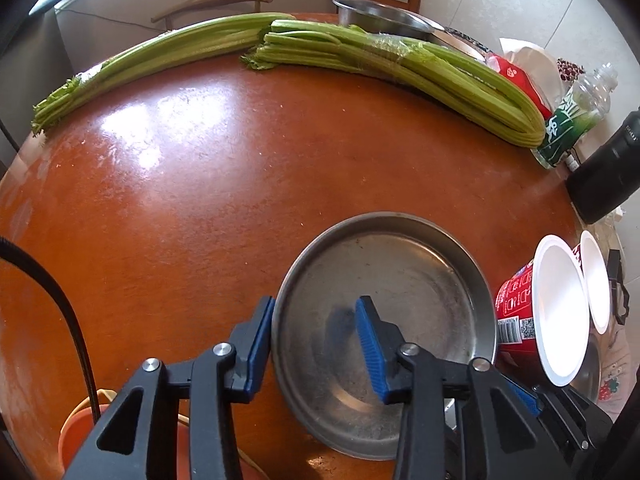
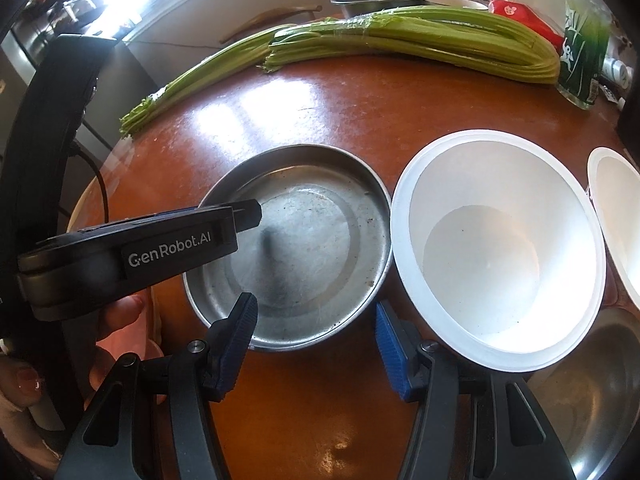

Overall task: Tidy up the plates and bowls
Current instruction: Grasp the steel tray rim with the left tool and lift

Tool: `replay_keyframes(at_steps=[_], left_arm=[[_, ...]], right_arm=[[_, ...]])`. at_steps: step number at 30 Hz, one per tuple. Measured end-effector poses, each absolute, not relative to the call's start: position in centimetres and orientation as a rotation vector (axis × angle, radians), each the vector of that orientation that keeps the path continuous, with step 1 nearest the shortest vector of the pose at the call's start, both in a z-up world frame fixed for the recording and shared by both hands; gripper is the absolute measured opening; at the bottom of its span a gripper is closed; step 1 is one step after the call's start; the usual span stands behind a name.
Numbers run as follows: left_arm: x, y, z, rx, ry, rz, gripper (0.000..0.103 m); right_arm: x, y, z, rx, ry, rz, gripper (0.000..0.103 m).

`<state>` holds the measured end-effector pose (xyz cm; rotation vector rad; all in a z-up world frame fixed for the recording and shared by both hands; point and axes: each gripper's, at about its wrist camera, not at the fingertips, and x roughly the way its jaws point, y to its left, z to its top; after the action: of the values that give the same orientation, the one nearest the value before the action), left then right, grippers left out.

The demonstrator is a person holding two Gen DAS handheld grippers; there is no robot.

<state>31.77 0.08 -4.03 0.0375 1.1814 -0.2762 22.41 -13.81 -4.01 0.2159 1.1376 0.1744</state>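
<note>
A shallow steel plate [image 1: 404,276] [image 2: 316,240] lies on the round brown table near its front edge. My left gripper [image 1: 316,344] is open and straddles the plate's left rim, one finger outside and one over the inside; it also shows in the right wrist view [image 2: 244,216]. My right gripper [image 2: 316,344] is open and empty just in front of the plate. A white paper bowl with a red outside [image 2: 496,256] [image 1: 560,308] stands right of the plate. A second white bowl [image 2: 618,224] is further right. A steel bowl [image 2: 596,384] sits at the lower right.
Two long celery bunches [image 1: 400,64] [image 2: 400,36] lie across the back of the table [image 1: 200,200]. Behind them are a steel basin [image 1: 380,16], a red packet [image 1: 516,76], a green-labelled bottle [image 1: 572,120] and a black object [image 1: 608,176]. An orange bucket [image 1: 80,428] stands below the table edge.
</note>
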Motion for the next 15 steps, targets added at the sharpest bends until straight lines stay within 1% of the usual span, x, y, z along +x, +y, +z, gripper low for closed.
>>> replay_keyframes(at_steps=[8, 15], left_arm=[[31.4, 0.4, -3.7, 0.034, 1.171, -0.267, 0.040], [30.1, 1.0, -1.5, 0.032, 1.113, -0.251, 0.040]], right_arm=[[22.3, -13.6, -4.0, 0.230, 1.129, 0.195, 0.060], [21.6, -13.1, -2.4, 0.244, 1.097, 0.235, 0.060]])
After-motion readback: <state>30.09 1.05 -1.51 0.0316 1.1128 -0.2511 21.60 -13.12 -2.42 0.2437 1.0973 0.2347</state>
